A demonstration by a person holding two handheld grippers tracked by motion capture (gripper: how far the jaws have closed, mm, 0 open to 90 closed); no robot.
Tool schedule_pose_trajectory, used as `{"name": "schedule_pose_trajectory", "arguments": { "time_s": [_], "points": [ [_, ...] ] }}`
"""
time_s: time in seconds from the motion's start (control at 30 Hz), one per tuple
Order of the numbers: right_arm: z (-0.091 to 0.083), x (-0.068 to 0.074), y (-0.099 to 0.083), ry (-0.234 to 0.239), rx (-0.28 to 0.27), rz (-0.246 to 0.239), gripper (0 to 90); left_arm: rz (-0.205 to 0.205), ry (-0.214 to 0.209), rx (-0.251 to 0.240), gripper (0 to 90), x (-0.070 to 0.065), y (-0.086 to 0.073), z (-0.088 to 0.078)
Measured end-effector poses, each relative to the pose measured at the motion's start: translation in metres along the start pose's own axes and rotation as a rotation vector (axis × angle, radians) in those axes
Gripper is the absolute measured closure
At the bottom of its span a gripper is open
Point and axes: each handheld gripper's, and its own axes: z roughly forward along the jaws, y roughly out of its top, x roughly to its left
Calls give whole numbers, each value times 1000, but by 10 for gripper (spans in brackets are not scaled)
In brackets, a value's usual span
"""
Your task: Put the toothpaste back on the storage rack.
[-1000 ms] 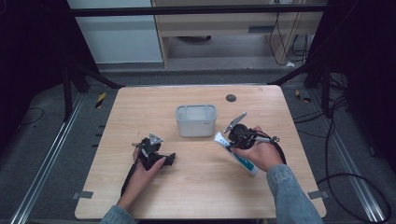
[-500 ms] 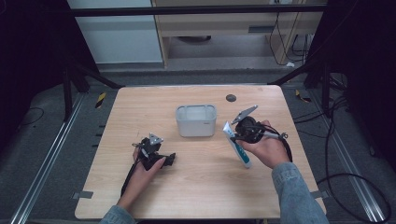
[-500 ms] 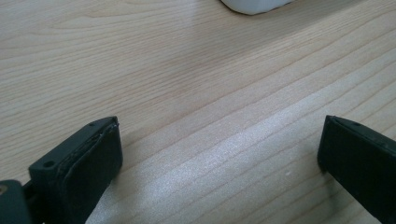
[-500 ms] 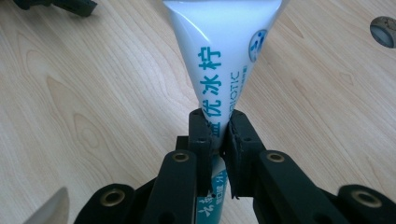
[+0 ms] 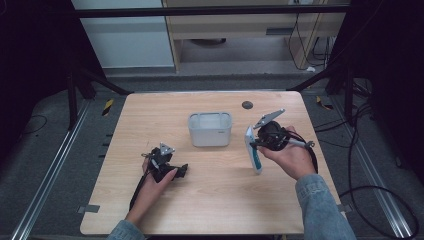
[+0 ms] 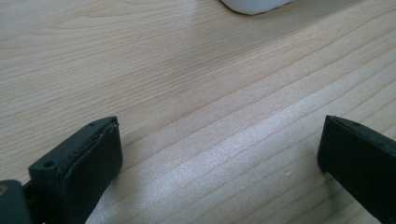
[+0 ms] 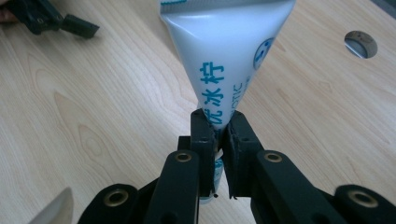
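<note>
While the toothpaste tube (image 5: 252,150), upright, is clamped by the right gripper (image 5: 256,145), the bin (image 5: 210,129) lies just beside it toward the desk's (image 5: 150,115) left edge; the left gripper (image 5: 177,171) is held released.

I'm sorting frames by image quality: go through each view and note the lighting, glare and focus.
High view: table evenly lit, surroundings dark, image slightly soft. Left gripper view: a pale sheen crosses the wood; the white container at the top edge is blurred. Right gripper view: the tube is sharp with printed characters readable, held by the right gripper; a blurred pale shape sits at bottom left.
</note>
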Motion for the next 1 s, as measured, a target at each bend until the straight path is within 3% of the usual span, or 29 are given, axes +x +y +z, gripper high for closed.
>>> {"name": "schedule_pose_trajectory", "arguments": {
  "time_s": [0.53,0.73,1.0],
  "points": [
    [-15,-5,5,-52,-135,65,831,2,0,2,0,0,0,0],
    [-22,5,8,-118,-235,97,831,2,0,2,0,0,0,0],
    [-24,12,13,-186,-293,131,831,3,0,3,0,0,0,0]
  ]
}}
